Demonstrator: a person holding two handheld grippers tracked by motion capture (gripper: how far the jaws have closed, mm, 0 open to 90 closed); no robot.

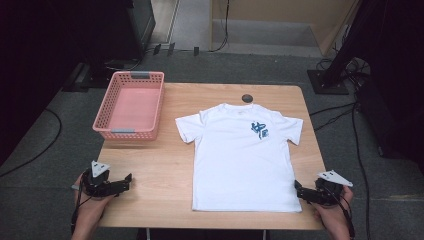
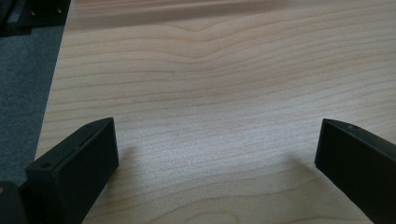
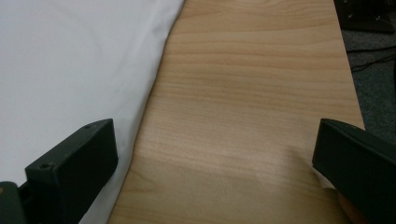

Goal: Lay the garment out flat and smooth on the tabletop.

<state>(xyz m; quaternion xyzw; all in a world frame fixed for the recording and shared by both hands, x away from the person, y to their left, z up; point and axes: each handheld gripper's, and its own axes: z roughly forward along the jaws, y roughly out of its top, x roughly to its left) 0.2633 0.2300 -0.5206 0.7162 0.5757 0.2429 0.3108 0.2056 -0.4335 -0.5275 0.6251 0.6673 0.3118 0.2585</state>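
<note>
At the near left corner of the wooden table (image 1: 150,170), the left gripper (image 1: 125,181) rests with its jaws spread wide over bare wood, a pink basket (image 1: 131,105) standing beyond it. A white T-shirt (image 1: 242,155) with a blue chest print lies flat at the table's centre-right. Just beside the shirt's lower right hem, the right gripper (image 1: 300,189) sits with jaws likewise spread, holding nothing.
</note>
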